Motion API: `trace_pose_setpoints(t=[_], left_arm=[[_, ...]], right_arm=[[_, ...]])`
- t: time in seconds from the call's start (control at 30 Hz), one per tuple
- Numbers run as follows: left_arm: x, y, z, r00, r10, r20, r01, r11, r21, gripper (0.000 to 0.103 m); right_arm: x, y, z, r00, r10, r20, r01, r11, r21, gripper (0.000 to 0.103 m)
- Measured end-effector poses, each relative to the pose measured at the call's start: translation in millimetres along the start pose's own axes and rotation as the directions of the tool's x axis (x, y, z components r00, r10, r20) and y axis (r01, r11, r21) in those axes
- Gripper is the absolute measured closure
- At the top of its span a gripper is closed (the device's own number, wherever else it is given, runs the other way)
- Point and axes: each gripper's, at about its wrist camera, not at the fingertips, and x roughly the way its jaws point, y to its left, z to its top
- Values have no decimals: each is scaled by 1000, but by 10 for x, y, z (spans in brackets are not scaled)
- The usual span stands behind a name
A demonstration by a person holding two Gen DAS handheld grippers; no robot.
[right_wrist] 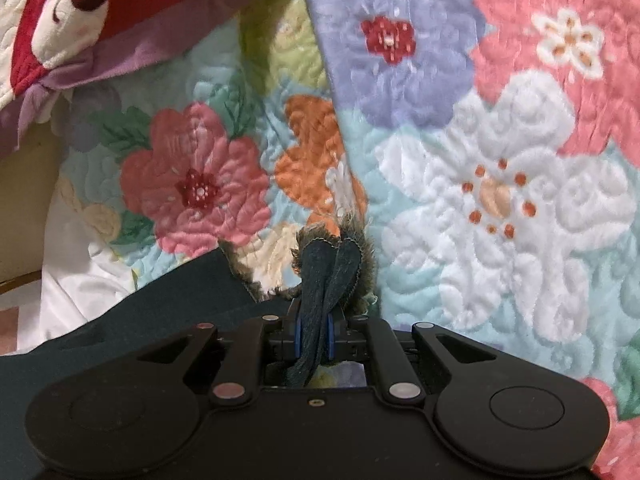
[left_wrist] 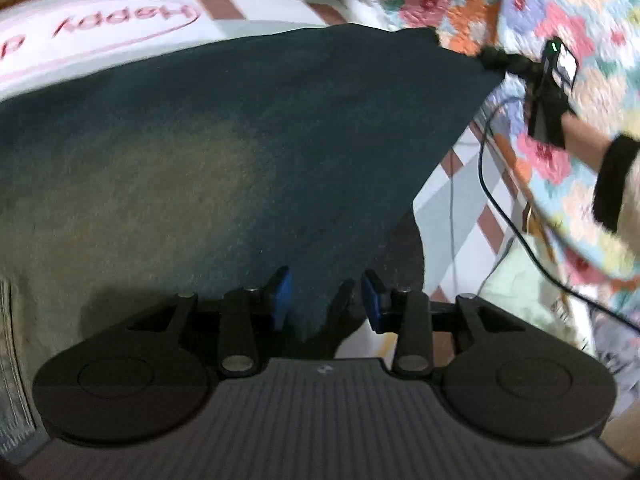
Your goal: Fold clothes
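A dark teal garment [left_wrist: 248, 152] is stretched out in the air over the bed, its far corner pulled up to the right. My left gripper [left_wrist: 325, 300] is open, its blue pads either side of the garment's near corner without closing on it. My right gripper [right_wrist: 314, 334] is shut on a bunched, frayed-edged corner of the same garment [right_wrist: 328, 268]. In the left wrist view the right gripper [left_wrist: 494, 58] shows at the upper right, holding that far corner.
A white bed sheet with pink lettering and brown squares [left_wrist: 132, 36] lies under the garment. A flowered quilt [right_wrist: 500, 184] fills the right side. A red and white plush toy [right_wrist: 80, 12] sits at the upper left. A black cable [left_wrist: 504, 216] hangs at the right.
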Motion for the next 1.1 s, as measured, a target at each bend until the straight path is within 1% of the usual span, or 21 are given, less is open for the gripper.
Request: trace_pose_setpoints(t=[0.07,0.13,0.17,0.2,0.27,0.33,0.37,0.4,0.43,0.47,0.5,0.57,0.6,0.73,0.77,0.8,0.9,0.93,1.03,1.1], left_arm=[[29,-2,-50,1000,19,-18,-19,1000,2,66],[58,-4,-100,999,38,-36,-38,999,4,64],[72,-5,-125,998,48,-45,-48,999,5,63],[87,-6,-150,997,58,-54,-57,998,6,63],[119,-12,-187,995,75,-68,-75,997,8,63],[167,-43,-144,994,84,-63,-83,996,5,63],[191,-59,-123,994,88,-61,-88,996,4,63],[215,-75,-102,994,92,-58,-92,996,2,63],[239,-91,-81,994,96,-56,-96,995,1,63],[263,-107,-60,994,101,-53,-101,995,-1,63],[287,-122,-38,993,105,-51,-105,994,-2,63],[335,-154,4,993,113,-46,-114,994,-5,62],[359,-170,25,992,118,-43,-118,993,-7,62],[455,-233,110,990,135,-33,-135,991,-13,61],[479,-249,131,990,139,-31,-139,990,-15,59],[503,-265,152,989,143,-28,-144,990,-16,55],[602,-345,226,988,151,-32,-151,988,-14,52],[634,-364,258,988,150,-34,-151,988,-17,52],[763,-356,424,994,106,-40,-108,993,-55,52],[870,-373,572,993,111,-48,-114,992,-46,52]], right_arm=[[26,-92,-28,1000,5,-13,-4,998,60,90],[52,-184,-56,1000,10,-26,-7,993,120,81],[64,-230,-69,999,13,-33,-8,989,150,80],[25,-321,-98,999,32,-9,-29,977,211,79],[-105,-546,-159,994,78,74,-99,934,344,78],[-246,-720,-186,988,120,98,-148,913,381,72],[-320,-803,-198,985,141,105,-171,904,393,71],[-378,-852,-231,979,178,103,-204,896,396,70],[-426,-882,-276,970,224,95,-243,887,393,62],[-473,-912,-321,959,269,86,-281,876,391,56],[-502,-930,-408,946,318,68,-318,858,403,47],[-539,-950,-633,908,418,24,-385,810,442,46],[-540,-907,-660,901,433,12,-394,808,438,46],[-506,-607,-565,913,409,-14,-377,854,358,46],[-498,-532,-541,915,402,-20,-373,865,337,46],[-490,-457,-518,918,396,-26,-368,874,316,46],[-464,-232,-447,926,375,-42,-353,901,252,46],[-456,-157,-423,929,368,-47,-348,909,231,48],[-430,68,-352,936,346,-62,-332,929,165,49],[-413,218,-305,941,330,-71,-321,939,121,49]])
